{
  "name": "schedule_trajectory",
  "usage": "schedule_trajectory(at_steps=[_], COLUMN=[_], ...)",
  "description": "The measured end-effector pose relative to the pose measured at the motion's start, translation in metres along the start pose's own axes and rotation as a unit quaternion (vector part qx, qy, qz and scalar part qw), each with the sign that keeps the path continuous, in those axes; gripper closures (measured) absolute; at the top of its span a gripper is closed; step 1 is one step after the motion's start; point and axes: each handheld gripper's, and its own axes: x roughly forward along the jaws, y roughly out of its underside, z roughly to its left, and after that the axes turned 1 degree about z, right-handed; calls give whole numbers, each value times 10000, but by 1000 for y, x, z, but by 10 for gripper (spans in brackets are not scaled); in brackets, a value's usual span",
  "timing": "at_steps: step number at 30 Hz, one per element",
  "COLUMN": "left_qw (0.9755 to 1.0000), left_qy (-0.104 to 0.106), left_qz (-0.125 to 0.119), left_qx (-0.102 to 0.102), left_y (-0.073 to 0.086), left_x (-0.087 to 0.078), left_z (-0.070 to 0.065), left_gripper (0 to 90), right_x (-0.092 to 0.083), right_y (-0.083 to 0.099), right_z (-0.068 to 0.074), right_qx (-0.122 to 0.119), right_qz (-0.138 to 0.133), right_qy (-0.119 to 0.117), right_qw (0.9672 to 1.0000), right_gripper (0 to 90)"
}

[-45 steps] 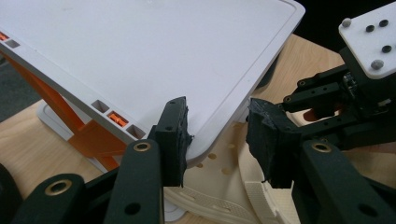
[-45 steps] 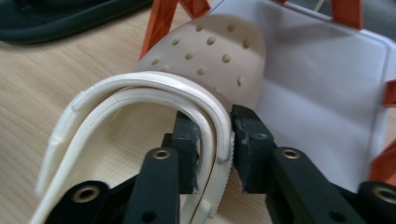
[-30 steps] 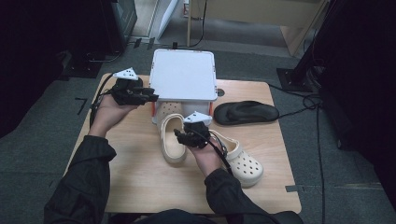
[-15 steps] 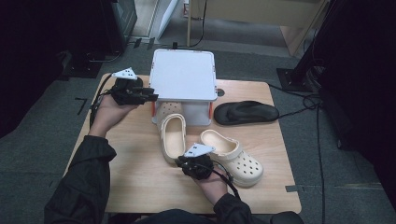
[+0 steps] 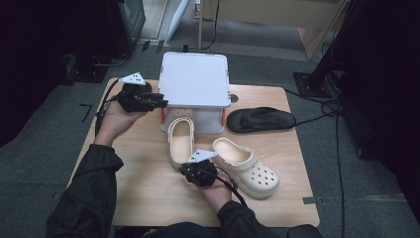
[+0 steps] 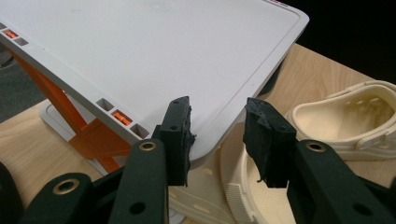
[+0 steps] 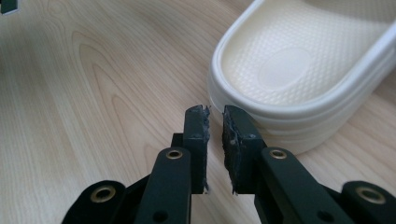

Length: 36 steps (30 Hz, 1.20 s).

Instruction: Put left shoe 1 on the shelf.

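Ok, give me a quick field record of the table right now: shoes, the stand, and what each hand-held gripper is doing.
left hand-held gripper: open, jaws at the corner of the white stand, nothing gripped
right hand-held gripper: shut, empty, beside the heel of the left cream clog
white stand: on orange legs, at the table's far edge
left cream clog: toe tucked under the stand
right cream clog: lying free, at a slant
black insole: right of the stand
table: wooden

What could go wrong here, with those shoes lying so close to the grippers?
The right gripper, shut with nothing in it, sits just off the heel of a cream clog; a forward push might shove the clog rather than grasp it. The left gripper, jaws open, straddles the white stand's corner and might knock it.
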Motion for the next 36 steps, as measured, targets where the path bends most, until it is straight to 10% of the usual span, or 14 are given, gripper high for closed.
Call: schedule_trajectory(at_steps=[36], left_qw=[9998], left_qy=[102], left_qz=[-62], left_qx=[-176], left_y=[1], left_x=[0], left_z=[2], left_gripper=[618], right_x=[51], right_y=[-67], right_z=[-48], right_qx=[153], right_qz=[-219], right_qy=[336], right_qw=[9991], right_gripper=[740])
